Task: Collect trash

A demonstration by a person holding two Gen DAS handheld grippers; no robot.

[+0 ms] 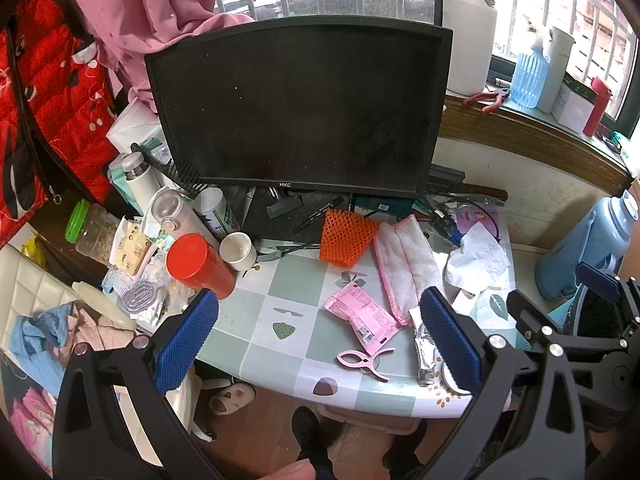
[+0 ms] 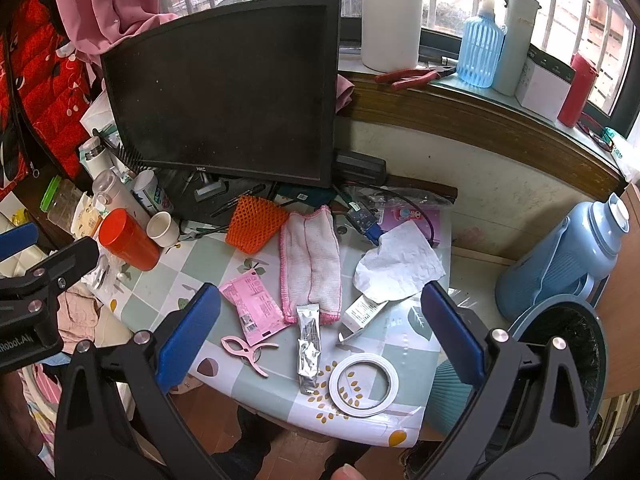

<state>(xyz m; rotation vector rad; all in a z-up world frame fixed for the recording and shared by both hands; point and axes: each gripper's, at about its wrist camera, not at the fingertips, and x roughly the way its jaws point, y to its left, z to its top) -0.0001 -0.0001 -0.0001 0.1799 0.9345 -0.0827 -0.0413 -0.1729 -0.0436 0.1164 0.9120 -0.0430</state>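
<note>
Right wrist view, left to right: one pink wrapper [image 2: 256, 307], one silver foil sachet [image 2: 309, 347], one small white carton [image 2: 365, 312] and one crumpled white paper [image 2: 398, 267] lie on the desk [image 2: 224, 268], none collected yet, it seems. The bin [image 2: 568, 344] stands just beside the desk's right end. Both the left hand-held gripper [image 1: 318, 334] and the right hand-held gripper [image 2: 320, 334] hover above the desk with jaws spread wide, holding nothing. Collection looks barely begun: four pieces left.
</note>
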